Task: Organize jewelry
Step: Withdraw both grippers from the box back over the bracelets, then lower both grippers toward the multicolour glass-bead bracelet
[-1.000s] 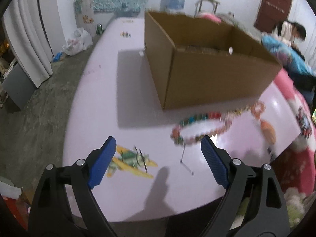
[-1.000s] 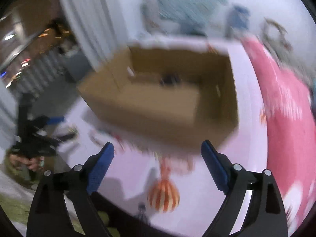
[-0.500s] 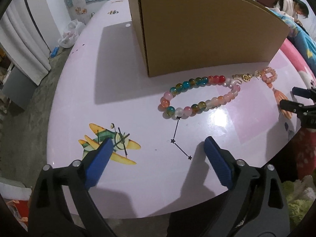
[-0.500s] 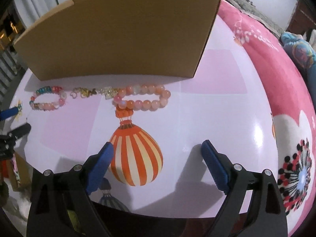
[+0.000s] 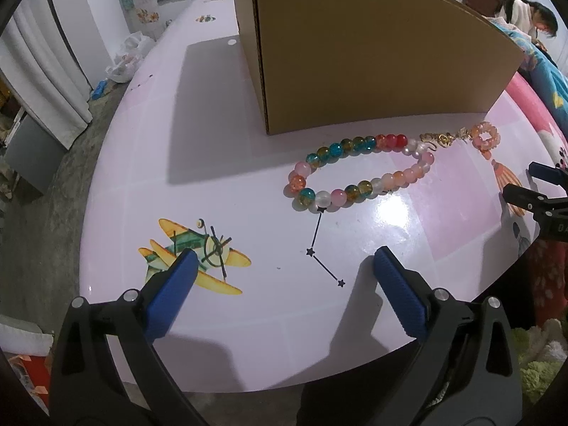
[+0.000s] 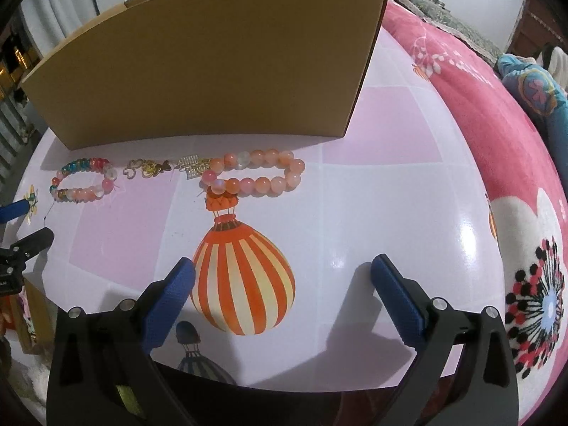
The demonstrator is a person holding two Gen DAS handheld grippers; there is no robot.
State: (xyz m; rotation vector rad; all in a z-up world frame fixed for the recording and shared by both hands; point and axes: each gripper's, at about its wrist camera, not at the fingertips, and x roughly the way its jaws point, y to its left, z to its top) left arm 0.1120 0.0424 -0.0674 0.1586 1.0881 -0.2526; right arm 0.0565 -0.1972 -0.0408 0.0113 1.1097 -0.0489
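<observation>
STEP: approach, nothing picked up | TOOLS: my left gripper [image 5: 280,266] and right gripper [image 6: 282,271] both opening, nothing between | ITEMS: multicolour bracelet [image 5: 358,174], pink bracelet [image 6: 254,176], gold charms [image 6: 147,168] (type unclear) lie before cardboard box [image 6: 213,71] | NEXT: I reach forward, straddle beads.

We saw a pale pink counter [image 5: 149,149] printed with a yellow airplane [image 5: 198,259] and a striped balloon [image 6: 243,280]; beside it lay a pink floral blanket [image 6: 497,163], with white curtains [image 5: 46,71] farther off.

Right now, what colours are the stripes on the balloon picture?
Orange and cream stripes on the balloon picture, clearest in the right wrist view.
</observation>
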